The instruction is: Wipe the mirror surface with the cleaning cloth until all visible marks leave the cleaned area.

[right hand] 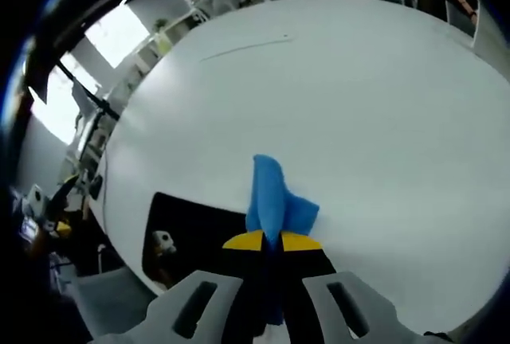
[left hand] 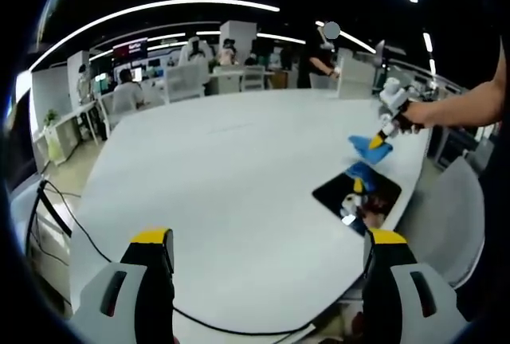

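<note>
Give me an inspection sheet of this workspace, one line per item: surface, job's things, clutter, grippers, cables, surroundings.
Surface: large white table, mostly bare.
Job's things: dark mirror lies flat near the table's edge, reflecting the gripper and cloth above it; blue cleaning cloth is clamped and held above the mirror's far edge.
Clutter: nothing seen on the table.
Grippers: right gripper is shut on the cloth, also seen from the left gripper view; left gripper is open, away from the mirror, holding nothing.
Cables: black cable trails across the table's near corner.
Surroundings: open office with desks, chairs, seated and standing people, ceiling light strips.
</note>
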### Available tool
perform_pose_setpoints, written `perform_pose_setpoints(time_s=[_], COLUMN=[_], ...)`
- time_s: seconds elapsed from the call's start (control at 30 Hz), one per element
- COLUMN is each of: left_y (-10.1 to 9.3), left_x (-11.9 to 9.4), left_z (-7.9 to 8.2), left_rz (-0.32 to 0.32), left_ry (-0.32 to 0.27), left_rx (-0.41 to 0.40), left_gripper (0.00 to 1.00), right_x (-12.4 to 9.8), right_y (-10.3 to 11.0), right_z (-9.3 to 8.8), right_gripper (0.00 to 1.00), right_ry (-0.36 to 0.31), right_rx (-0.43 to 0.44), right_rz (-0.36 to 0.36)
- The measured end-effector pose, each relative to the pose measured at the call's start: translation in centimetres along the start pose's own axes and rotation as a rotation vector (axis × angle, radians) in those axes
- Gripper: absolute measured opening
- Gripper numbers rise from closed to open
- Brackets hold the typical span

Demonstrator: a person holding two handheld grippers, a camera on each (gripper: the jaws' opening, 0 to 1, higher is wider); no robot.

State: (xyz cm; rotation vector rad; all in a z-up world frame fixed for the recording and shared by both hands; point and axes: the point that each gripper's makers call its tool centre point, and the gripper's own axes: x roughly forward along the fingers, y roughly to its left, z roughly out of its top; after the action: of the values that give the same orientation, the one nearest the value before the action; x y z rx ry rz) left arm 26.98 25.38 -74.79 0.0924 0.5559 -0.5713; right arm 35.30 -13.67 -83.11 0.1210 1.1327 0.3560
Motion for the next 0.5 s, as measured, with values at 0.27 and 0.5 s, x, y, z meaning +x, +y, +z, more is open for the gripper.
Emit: perform_pose_setpoints(time_s=[0.27, 0.5], left_y=[0.3, 0.6], left_x=[-0.3, -0.6], left_z=[-0.2, 0.0], left_rz=[0.003, 0.008], left_ry=[0.011, 0.012], left_rx=[0.003, 0.007], left_gripper=[0.99, 0.99], right_x=[2.5, 3.3], right_y=[1.2, 1.4], right_z=[-1.2, -2.0], right_gripper=[0.00, 0.00], right_ry=[0.043, 0.064], right_rx=[0.004, 0.009], right_rz=[0.010, 0.005])
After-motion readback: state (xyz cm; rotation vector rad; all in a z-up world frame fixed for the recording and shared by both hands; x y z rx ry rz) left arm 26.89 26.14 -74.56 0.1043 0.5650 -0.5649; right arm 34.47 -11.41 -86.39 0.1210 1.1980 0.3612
